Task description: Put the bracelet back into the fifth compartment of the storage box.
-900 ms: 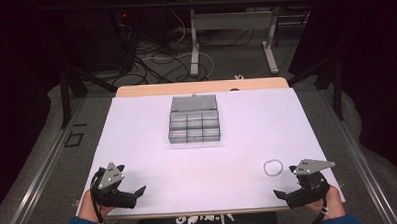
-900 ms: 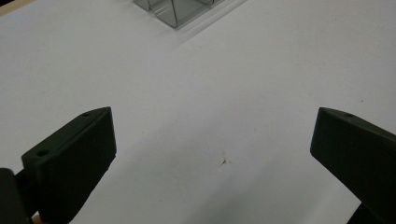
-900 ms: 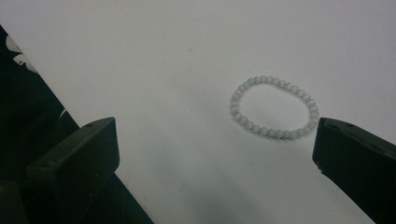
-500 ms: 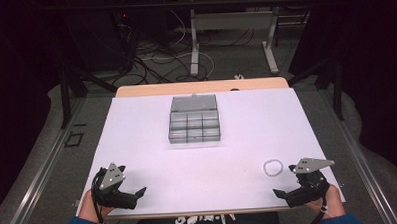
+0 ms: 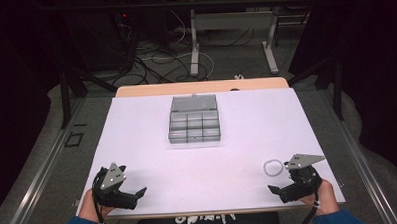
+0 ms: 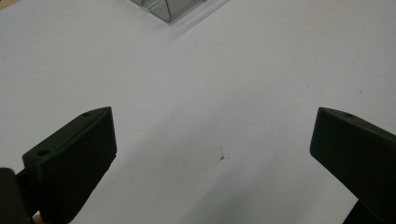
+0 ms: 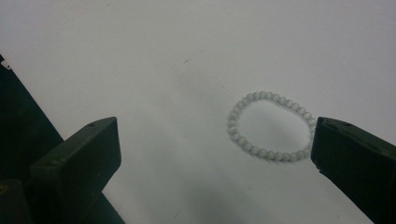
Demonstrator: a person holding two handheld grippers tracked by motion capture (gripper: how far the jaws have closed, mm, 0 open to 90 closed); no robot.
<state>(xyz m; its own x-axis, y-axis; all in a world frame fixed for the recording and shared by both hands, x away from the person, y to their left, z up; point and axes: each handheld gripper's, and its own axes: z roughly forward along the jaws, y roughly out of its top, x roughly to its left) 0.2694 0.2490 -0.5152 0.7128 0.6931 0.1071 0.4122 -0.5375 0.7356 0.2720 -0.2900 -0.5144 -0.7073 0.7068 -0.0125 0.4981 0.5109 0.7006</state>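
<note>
Approach step judged in hand: right gripper (image 7: 212,154), jaws wide and empty, is held just short of the pale beaded bracelet (image 7: 270,126) on the white table sheet (image 5: 237,140); centring over it is needed next.

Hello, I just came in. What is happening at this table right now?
A person sits at a white table holding a gripper in each hand near its front edge. The right gripper is open and sits beside a small white bead bracelet, not touching it. The left gripper is also open, with nothing between its jaws. A clear box with compartments lies in the middle of the table, lid open. Nothing has been picked up yet.
</note>
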